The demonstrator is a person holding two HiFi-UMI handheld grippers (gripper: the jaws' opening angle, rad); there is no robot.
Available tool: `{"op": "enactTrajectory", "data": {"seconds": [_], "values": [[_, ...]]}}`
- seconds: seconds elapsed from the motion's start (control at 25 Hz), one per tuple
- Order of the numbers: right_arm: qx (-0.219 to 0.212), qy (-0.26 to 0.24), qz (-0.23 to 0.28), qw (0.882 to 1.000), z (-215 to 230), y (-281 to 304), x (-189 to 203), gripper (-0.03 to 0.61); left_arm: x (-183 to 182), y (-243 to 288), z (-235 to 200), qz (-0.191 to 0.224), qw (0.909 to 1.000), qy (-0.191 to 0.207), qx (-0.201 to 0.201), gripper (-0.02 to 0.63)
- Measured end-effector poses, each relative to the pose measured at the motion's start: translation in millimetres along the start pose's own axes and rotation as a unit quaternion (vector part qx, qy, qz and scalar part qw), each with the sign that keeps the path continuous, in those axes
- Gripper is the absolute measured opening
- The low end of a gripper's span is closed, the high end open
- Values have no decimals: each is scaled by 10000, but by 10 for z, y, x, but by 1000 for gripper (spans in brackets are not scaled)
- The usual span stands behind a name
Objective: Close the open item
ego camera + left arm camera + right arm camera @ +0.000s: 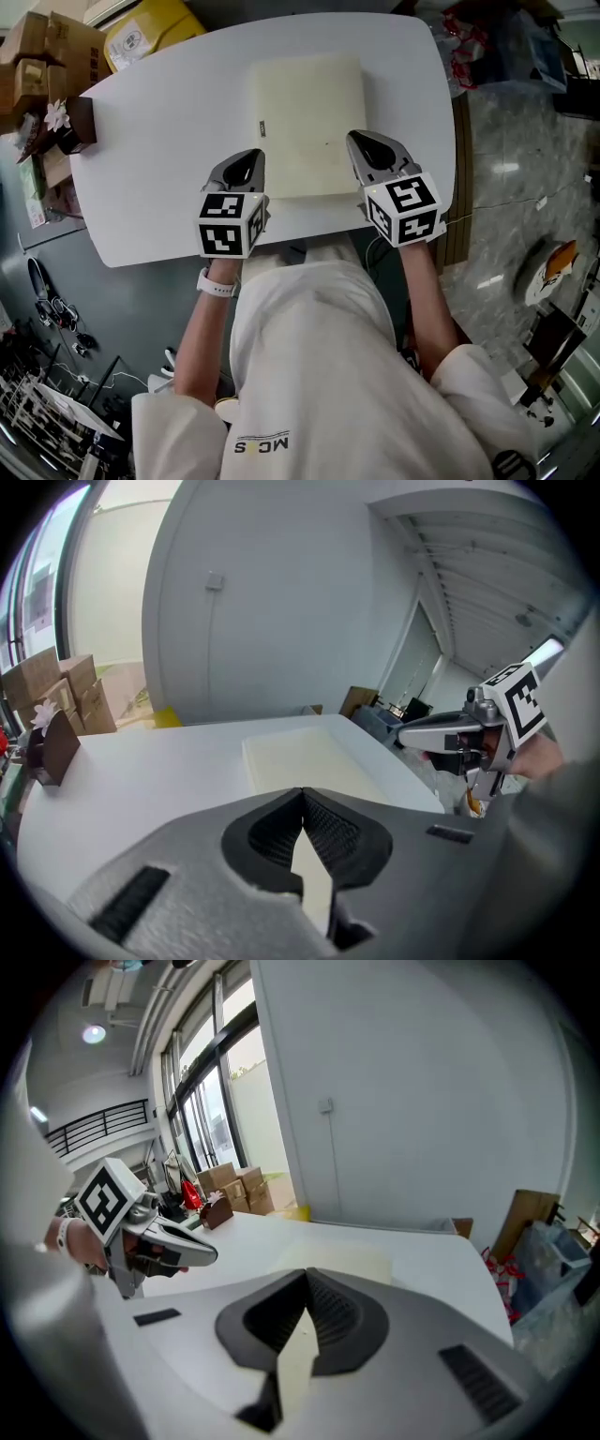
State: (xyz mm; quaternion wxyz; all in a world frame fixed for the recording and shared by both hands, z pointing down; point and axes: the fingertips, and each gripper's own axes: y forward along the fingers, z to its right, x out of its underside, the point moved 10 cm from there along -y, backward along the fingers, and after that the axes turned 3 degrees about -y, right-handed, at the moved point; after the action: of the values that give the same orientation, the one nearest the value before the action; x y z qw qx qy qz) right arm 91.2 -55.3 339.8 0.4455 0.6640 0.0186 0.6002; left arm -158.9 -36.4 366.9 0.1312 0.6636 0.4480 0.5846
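Left tongs [253, 155] and right tongs [358, 138], both clenched and empty, flank the near edge of the cream case [305, 112]. It lies flat on the desk [169, 141], apparently already closed; nothing left.

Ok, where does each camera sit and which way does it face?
Head view: on the person's head, looking down at the table, cream item, left gripper and right gripper; forearms and shirt show.
Left gripper view: on the left gripper, looking along its shut jaws across the table; the right gripper and its hand show at right.
Right gripper view: on the right gripper, along its shut jaws; left gripper and wrist at left.
All three share the cream item.
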Motion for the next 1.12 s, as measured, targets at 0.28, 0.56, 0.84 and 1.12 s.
{"op": "enactTrajectory", "data": {"seconds": [0.28, 0.56, 0.84, 1.12], "values": [[255, -197, 667, 9973, -123, -555, -235, 15, -187, -487, 123, 731, 9973, 14, -44, 25], [587, -295, 1277, 9896, -150, -1140, -400, 15, -365, -982, 230, 1565, 9871, -345, -51, 25], [822, -479, 1844, 9782, -183, -1447, -420, 15, -403, -1193, 382, 1885, 9821, -62, -8, 25], [866, -533, 1977, 9750, -260, -1545, -357, 15, -422, -1395, 515, 2184, 9757, 178, -42, 25]]}}
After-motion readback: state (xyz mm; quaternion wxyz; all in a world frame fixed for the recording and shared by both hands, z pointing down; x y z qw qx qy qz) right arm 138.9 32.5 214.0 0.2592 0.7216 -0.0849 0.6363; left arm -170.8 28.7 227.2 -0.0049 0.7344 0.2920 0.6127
